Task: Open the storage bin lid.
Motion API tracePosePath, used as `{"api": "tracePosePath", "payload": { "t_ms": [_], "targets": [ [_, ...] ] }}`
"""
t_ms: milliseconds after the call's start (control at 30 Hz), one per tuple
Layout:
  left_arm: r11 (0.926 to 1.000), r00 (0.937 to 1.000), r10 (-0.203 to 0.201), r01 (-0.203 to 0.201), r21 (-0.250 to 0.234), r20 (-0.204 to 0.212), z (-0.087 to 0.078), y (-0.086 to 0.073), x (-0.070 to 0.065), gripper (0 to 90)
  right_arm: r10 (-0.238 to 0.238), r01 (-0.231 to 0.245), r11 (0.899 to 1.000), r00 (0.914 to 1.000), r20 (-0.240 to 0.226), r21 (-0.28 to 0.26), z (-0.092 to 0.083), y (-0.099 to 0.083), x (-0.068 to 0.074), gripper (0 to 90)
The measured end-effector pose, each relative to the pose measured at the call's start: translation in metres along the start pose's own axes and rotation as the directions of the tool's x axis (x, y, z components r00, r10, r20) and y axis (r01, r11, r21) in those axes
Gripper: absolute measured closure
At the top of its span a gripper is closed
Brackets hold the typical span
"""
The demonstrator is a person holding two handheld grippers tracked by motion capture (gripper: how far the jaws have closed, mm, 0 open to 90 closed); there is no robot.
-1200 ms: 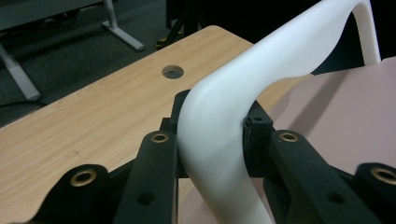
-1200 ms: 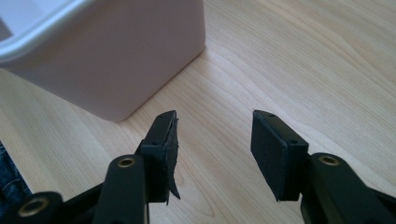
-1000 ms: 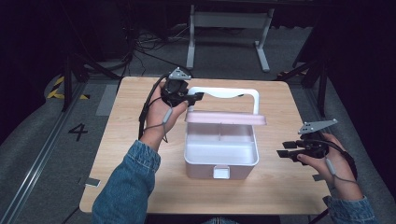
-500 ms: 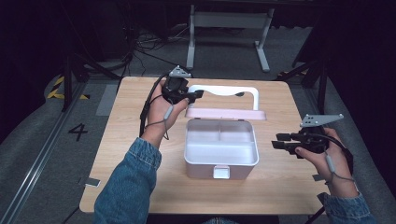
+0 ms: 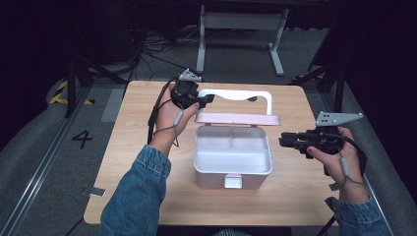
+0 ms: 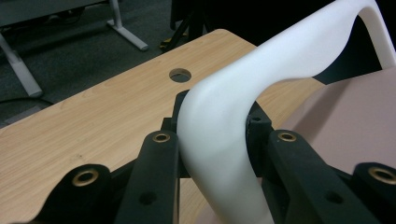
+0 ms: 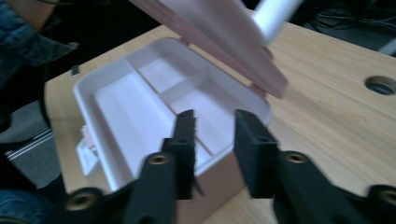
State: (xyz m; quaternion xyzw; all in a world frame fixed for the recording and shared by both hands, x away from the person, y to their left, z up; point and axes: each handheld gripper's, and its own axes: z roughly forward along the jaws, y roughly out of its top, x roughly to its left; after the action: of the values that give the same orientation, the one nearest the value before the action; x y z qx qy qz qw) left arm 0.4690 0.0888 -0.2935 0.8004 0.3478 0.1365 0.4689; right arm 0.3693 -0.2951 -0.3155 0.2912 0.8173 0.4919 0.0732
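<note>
The high view looks forward and down over the whole surface [image 5: 147, 162], while each hand-held gripper's camera peers along its own jaws (very close), all sharing the pink box [image 5: 233, 156].

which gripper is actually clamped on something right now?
The left gripper: its jaws are shut on the box's white handle, holding the pink lid up. The right gripper hangs open beside the box, touching nothing.

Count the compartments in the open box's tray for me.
3: two small ones side by side along the back, near the lid, and one long one across the front of the box. All look empty.
</note>
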Motion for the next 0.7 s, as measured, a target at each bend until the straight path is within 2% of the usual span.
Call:
{"api": "tracePosePath", "payload": {
  "t_ms": [33, 67, 133, 233, 333, 433, 500, 533, 567, 700],
  "targets": [
    [1.0, 1.0, 0.0, 0.0, -0.001, 0.0, 0.0, 0.0, 0.0, 73.6, -0.007, 0.007, 1.0, 0.9999, -0.009, -0.01, 0.001, 0.002, 0.002, 89.4],
    [1.0, 1.0, -0.002, 0.002, 0.008, 0.0, 0.0, 0.001, 0.0, 73.6, -0.022, 0.021, 1.0, 0.9997, -0.009, -0.023, 0.004, 0.006, 0.004, 90.0],
    [1.0, 1.0, -0.001, 0.001, 0.008, -0.001, 0.0, 0.001, 0.0, 73.5, -0.026, 0.026, 0.999, 0.9996, -0.008, -0.034, 0.006, 0.007, 0.005, 90.0],
    [0.9999, 1.0, 0.005, -0.005, 0.011, 0.0, 0.0, 0.001, 0.0, 73.5, -0.032, 0.031, 0.996, 0.9994, -0.011, -0.084, 0.011, 0.013, 0.009, 90.0],
    [0.9999, 0.9996, -0.012, 0.012, 0.003, 0.025, 0.0, 0.001, 0.001, 72.8, -0.036, 0.036, 0.992, 0.9993, 0.003, -0.117, 0.013, 0.016, 0.011, 90.0],
    [1.0, 0.9995, -0.005, 0.005, 0.001, 0.03, -0.001, -0.001, 0.001, 70.4, -0.033, 0.034, 0.99, 0.9994, 0.01, -0.136, 0.013, 0.017, 0.011, 90.0],
    [1.0, 0.9997, 0.001, -0.001, 0.004, 0.024, -0.002, -0.002, 0.002, 59.3, -0.031, 0.033, 0.989, 0.9994, 0.015, -0.144, 0.013, 0.017, 0.011, 90.0],
    [1.0, 0.9999, -0.004, 0.005, -0.003, 0.01, -0.003, -0.005, 0.001, 50.6, -0.03, 0.032, 0.989, 0.9994, 0.016, -0.147, 0.014, 0.017, 0.012, 90.0],
    [0.9998, 0.9999, -0.01, 0.01, -0.015, 0.007, -0.004, -0.007, 0.002, 46.0, -0.03, 0.033, 0.988, 0.9994, 0.017, -0.15, 0.014, 0.017, 0.012, 90.0],
    [0.9979, 0.9995, -0.029, 0.028, -0.059, -0.009, -0.013, -0.014, 0.007, 35.4, -0.032, 0.035, 0.988, 0.9993, 0.019, -0.153, 0.014, 0.018, 0.012, 90.0]
  ]
}}
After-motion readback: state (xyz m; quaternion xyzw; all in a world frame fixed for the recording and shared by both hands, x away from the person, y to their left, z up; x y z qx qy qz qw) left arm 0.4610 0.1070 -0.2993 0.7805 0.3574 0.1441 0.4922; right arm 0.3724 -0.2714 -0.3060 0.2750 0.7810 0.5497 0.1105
